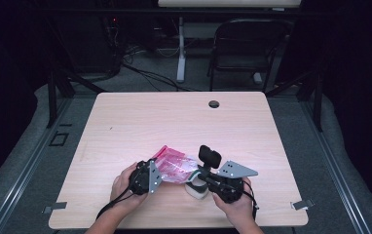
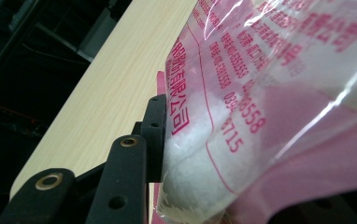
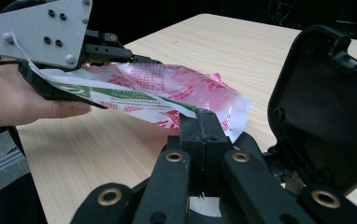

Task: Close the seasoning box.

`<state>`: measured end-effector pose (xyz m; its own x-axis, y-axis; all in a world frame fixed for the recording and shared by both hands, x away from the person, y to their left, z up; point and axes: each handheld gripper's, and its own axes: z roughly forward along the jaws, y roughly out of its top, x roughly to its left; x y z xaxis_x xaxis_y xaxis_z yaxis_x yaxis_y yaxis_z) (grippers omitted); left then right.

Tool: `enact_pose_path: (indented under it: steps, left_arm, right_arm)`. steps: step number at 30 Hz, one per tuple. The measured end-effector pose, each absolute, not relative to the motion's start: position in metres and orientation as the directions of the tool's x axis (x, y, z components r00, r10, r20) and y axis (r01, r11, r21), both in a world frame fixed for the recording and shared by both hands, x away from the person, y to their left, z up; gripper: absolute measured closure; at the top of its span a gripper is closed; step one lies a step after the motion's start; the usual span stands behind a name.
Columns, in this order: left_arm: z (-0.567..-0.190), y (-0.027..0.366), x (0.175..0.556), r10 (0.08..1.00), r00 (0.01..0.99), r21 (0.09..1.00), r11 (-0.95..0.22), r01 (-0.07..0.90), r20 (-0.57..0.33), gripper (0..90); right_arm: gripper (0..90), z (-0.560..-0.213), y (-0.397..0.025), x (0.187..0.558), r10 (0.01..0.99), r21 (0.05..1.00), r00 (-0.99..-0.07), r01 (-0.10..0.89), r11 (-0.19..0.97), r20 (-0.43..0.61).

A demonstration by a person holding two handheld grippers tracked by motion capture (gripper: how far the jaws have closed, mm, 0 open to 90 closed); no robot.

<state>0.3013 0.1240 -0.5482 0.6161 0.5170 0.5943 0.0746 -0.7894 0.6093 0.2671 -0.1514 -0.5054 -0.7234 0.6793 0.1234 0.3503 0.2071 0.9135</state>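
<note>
Both tongs clamped on pink bag [image 1: 174, 165]

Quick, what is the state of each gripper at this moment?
Left gripper: shut on the pink plastic bag, fingers pressed against its side.
Right gripper: shut on the bag's other end, fingers together.

Both grippers, left gripper [image 1: 151, 176] and right gripper [image 1: 197, 171], hold a pink bag [image 1: 174, 165] between them above the table [image 1: 174, 122]
</note>
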Motion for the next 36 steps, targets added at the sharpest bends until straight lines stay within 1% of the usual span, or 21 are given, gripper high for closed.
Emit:
enact_pose_path:
  steps: [10,23,36]
  left_arm:
    - [-0.552,0.126,0.304,0.528,0.646,0.622,-0.776,0.102,0.552,66.4]
    - [-0.561,0.126,0.309,0.555,0.698,0.65,-0.741,0.166,0.453,66.6]
    - [-0.566,0.128,0.312,0.572,0.714,0.667,-0.718,0.197,0.404,67.1]
  right_arm:
    - [90.0,-0.505,-0.15,0.268,0.676,0.913,-0.727,0.349,0.212,0.121]
    - [89.6,-0.506,-0.149,0.269,0.673,0.912,-0.73,0.35,0.213,0.123]
    - [89.4,-0.507,-0.149,0.27,0.669,0.913,-0.733,0.35,0.21,0.127]
